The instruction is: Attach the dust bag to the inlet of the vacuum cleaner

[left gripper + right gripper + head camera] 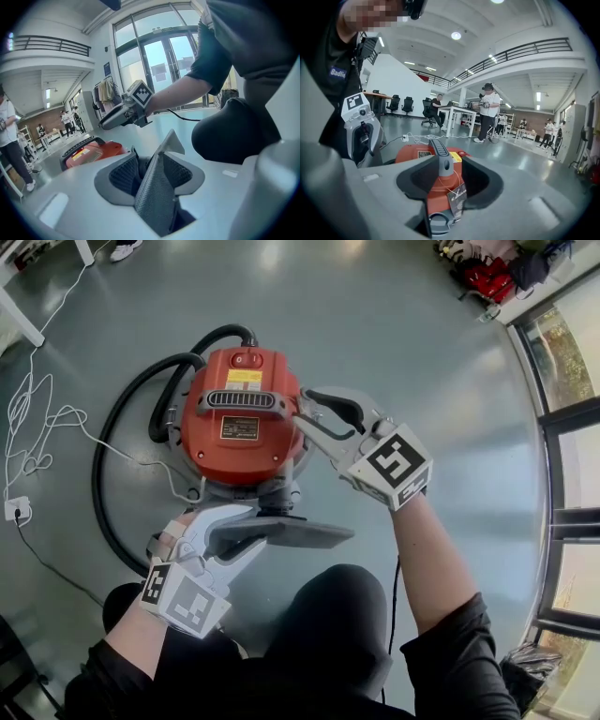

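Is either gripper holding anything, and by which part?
Nothing is clamped. An edge of the dust bag stands loose between the open jaws of the left gripper; the right gripper is open and empty.

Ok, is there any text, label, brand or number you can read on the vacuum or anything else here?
Nothing reads clearly.
Yellow label on the vacuum cleaner: too small to read.
Black plate below it: too small to read.
Hang tag on its handle: print blurred.
Marker cube and its twin: square patterns, no letters.
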Available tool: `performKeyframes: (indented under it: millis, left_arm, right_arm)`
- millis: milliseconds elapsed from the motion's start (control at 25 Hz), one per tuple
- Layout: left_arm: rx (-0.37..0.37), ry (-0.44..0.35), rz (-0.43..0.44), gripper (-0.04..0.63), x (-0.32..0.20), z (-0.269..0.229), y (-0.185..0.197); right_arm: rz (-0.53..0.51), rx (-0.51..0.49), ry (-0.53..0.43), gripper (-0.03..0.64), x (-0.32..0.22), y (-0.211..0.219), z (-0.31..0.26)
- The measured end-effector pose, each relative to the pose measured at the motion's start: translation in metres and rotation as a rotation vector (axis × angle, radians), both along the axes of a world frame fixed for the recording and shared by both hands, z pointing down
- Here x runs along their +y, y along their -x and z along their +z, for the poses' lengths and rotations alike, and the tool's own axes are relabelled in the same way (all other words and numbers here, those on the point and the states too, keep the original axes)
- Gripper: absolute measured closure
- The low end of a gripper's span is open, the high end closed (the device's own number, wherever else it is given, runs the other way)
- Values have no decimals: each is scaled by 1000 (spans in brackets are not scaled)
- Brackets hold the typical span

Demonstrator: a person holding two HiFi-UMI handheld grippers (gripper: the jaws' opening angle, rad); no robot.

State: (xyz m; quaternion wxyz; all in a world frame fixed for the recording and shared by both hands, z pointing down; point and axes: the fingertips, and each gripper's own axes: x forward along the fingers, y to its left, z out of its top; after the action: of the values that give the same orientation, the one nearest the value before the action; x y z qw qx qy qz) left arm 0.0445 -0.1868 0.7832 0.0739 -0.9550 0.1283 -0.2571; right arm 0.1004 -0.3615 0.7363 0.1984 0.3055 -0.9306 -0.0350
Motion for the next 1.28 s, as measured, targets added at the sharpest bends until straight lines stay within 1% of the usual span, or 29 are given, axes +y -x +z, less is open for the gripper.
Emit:
performKeyframes:
  millis: [80, 200, 280, 480, 600, 760, 880, 1000, 1120, 1280]
  left_arm:
    - [10, 9, 8, 391, 2, -12, 0]
    - [22, 25, 5, 391, 4, -35, 1]
    - [32, 33, -9, 393, 3, -54, 5]
    - [45, 59, -48, 401, 5, -112, 20]
    - [47, 76, -69, 414, 12, -155, 32]
    - [36, 94, -101, 414, 23, -212, 49]
    - [48, 112, -135, 419, 30, -254, 61]
    - [63, 133, -166, 423, 40, -299, 67]
    - [63, 136, -185, 434, 50, -348, 72]
    - [54, 136, -218, 450, 70, -408, 75]
  right_arm:
    - [32, -12, 18, 476, 6, -8, -10]
    - [45, -31, 46, 476, 18, -13, -24]
    - [70, -34, 71, 476, 25, -16, -35]
    - [99, -87, 129, 476, 49, -21, -73]
    - [112, -135, 159, 476, 70, -14, -109]
    - [110, -138, 186, 477, 104, -1, -154]
    - [138, -171, 226, 477, 122, 1, -188]
    - [189, -224, 268, 477, 139, -2, -226]
    - [222, -281, 307, 493, 158, 2, -269]
    - [211, -316, 340, 504, 189, 9, -327]
